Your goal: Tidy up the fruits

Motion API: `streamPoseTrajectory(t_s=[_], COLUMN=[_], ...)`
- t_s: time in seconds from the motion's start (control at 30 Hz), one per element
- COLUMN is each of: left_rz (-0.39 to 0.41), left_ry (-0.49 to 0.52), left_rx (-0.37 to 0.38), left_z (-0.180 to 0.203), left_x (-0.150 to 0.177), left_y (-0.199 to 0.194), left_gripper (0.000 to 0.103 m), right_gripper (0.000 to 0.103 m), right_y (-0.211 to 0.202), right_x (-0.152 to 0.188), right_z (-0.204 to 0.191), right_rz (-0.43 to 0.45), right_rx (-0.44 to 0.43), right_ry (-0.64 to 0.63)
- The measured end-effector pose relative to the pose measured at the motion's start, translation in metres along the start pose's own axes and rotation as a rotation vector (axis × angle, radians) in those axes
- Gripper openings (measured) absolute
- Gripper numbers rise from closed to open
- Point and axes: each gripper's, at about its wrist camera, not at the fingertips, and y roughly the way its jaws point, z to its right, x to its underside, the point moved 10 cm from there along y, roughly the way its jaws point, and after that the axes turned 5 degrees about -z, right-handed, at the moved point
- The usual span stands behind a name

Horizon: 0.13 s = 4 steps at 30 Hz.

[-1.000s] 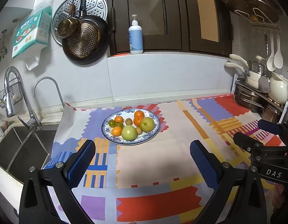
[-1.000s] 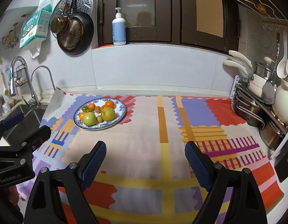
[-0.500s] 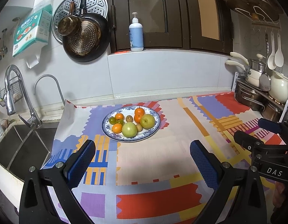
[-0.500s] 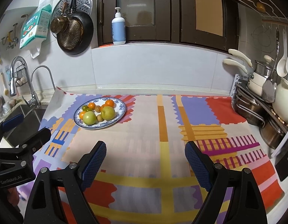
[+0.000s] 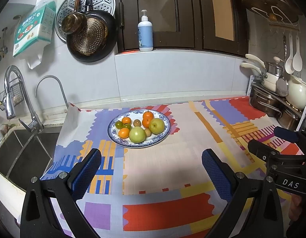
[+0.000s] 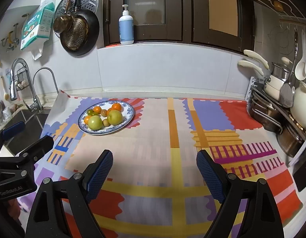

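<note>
"DAS" on right gripper (image 5: pixel 279 148) at right edge, "GenRobot.AI" on left gripper (image 6: pixel 28 136) at lower left, both wide and empty, fruit plate (image 5: pixel 163 133) mid-frame, soap bottle (image 5: pixel 145 32) above

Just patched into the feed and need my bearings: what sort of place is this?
A home kitchen counter, most likely: a steel sink with chrome tap at the left, dark frying pan hanging on the white tiled wall, stacked steel pots at the right.

You have a patchwork-coloured mat (image 5: pixel 172 168) covering the counter. A sink (image 5: pixel 20 154) with two faucets (image 5: pixel 16 91) sits at its left edge. A blue pump bottle (image 5: pixel 145 34) stands on the sill; pans (image 5: pixel 89 37) hang on the wall; pots (image 6: pixel 272 111) are stacked at right.
</note>
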Motion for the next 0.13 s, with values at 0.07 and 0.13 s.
streamPoseTrajectory(t_s=[0.07,0.13], left_rz=[-0.001,-0.004], left_ry=[0.0,-0.001], left_rx=[-0.001,-0.001], left_z=[-0.0002,-0.0003], left_x=[0.0001,0.0005], left_y=[0.0003,0.0013], left_gripper=[0.103,0.103], right_gripper=[0.087,0.087], right_y=[0.001,0.0016], right_x=[-0.0002,0.0002], right_z=[-0.0009,-0.0003], right_rz=[-0.001,-0.003], right_rx=[-0.002,-0.002], right_ry=[-0.002,-0.002])
